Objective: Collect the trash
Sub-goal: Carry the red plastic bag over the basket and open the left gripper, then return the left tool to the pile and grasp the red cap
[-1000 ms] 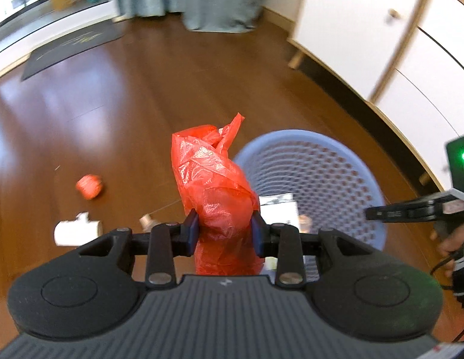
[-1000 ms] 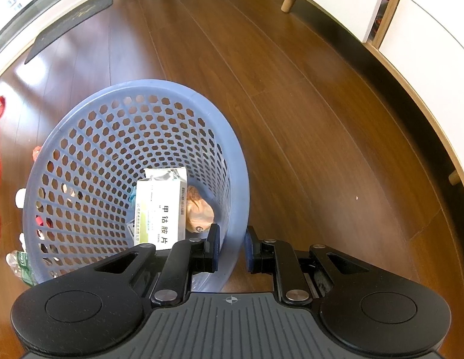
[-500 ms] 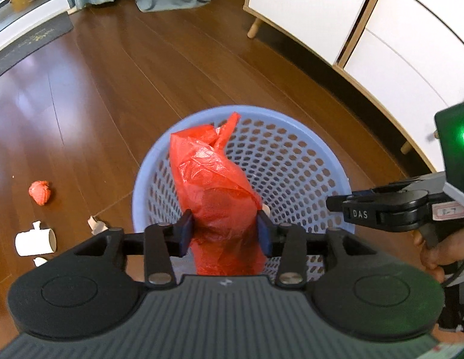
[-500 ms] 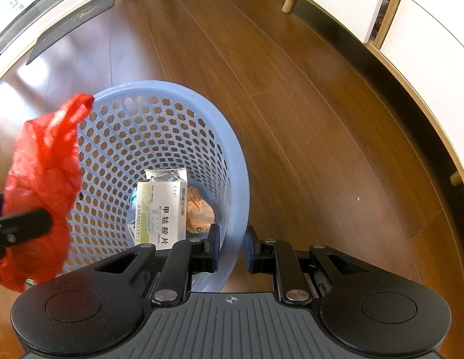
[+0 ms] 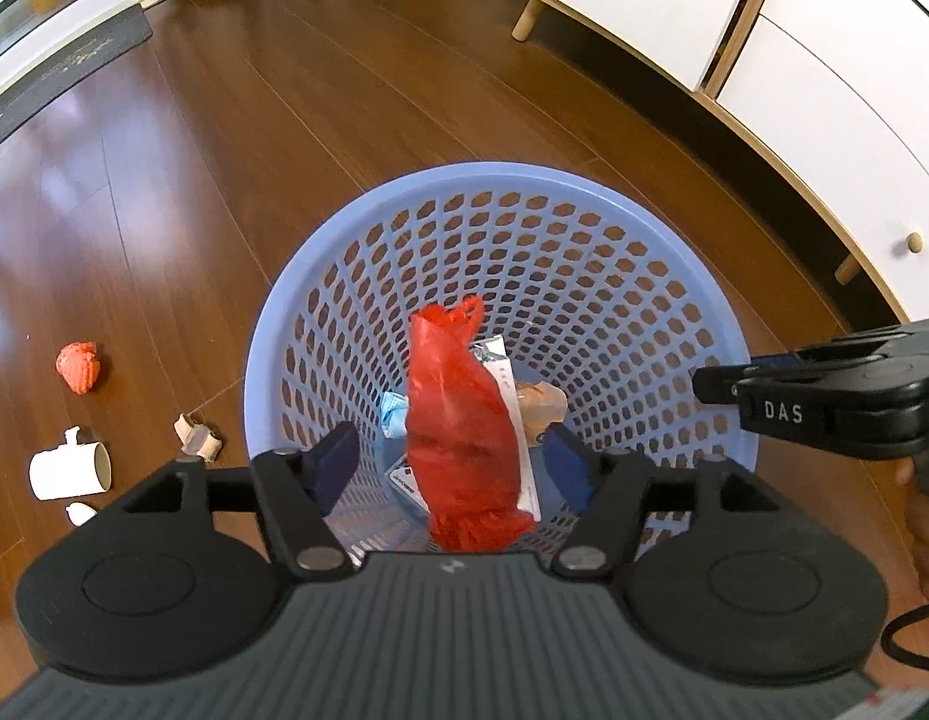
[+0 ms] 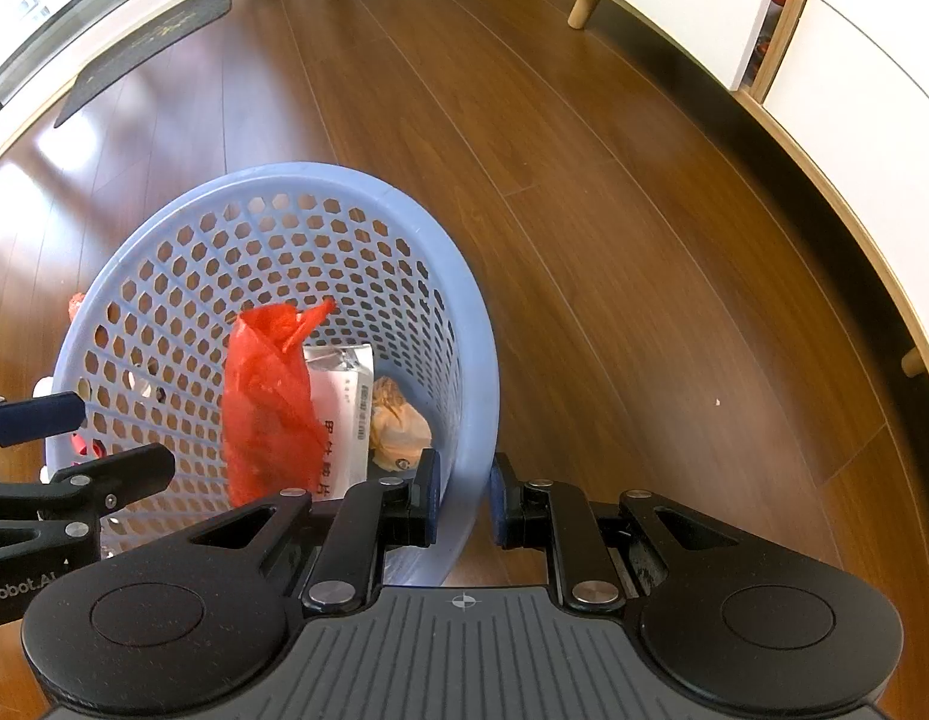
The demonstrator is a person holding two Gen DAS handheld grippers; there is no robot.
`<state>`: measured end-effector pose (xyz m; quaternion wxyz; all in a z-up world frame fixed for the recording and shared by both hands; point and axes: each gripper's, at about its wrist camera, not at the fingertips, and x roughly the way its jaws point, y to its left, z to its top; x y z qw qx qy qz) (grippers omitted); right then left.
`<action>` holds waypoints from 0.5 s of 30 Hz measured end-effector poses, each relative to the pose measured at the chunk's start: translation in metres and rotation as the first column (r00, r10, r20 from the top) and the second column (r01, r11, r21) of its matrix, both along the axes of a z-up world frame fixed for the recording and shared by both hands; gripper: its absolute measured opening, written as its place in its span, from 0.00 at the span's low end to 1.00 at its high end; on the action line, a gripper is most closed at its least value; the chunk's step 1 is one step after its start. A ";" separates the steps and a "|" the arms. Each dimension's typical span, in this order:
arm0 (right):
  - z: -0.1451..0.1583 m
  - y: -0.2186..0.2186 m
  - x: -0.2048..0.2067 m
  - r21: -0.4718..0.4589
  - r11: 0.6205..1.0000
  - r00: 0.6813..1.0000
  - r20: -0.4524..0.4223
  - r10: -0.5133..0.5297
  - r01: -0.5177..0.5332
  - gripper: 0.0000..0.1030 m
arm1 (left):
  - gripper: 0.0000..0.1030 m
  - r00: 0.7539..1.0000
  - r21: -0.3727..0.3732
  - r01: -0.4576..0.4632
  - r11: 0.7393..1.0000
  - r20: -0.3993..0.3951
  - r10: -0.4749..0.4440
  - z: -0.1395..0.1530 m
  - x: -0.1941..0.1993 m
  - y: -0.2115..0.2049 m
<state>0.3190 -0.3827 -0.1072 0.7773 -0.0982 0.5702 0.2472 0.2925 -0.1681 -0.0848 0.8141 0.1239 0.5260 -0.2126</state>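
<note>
A red plastic bag (image 5: 458,420) hangs free inside the blue mesh basket (image 5: 590,180), no longer touched by my left gripper (image 5: 455,468), whose jaws stand wide open over the basket's near rim. In the right wrist view the same red bag (image 6: 266,402) sits beside a white carton (image 6: 344,408) and a crumpled brown wrapper (image 6: 398,426) in the basket (image 6: 464,312). My right gripper (image 6: 463,501) is shut on the basket's rim, one pad inside and one outside.
Loose trash lies on the wooden floor left of the basket: a red crumpled ball (image 5: 78,365), a white cup (image 5: 68,471), and a brown scrap (image 5: 197,441). White cabinets (image 5: 824,90) on wooden legs line the right side. A dark mat (image 5: 62,69) lies far left.
My left gripper moved over the basket and opened, letting go of the red bag, which dropped into the basket. The right gripper kept its hold on the rim.
</note>
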 end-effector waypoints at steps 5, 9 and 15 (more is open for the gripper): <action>0.000 0.000 0.001 0.000 1.000 1.000 0.000 0.005 -0.005 0.13 | 0.64 1.000 -0.001 -0.001 1.000 0.014 0.001 0.004 0.000 0.002; -0.001 0.000 0.001 0.000 1.000 1.000 0.000 0.007 -0.007 0.13 | 0.64 1.000 -0.025 -0.010 1.000 0.018 0.011 0.011 0.001 0.007; -0.002 0.000 0.003 0.003 1.000 1.000 -0.005 0.011 -0.011 0.13 | 0.63 0.996 -0.118 -0.031 0.993 0.081 0.040 0.037 0.001 0.034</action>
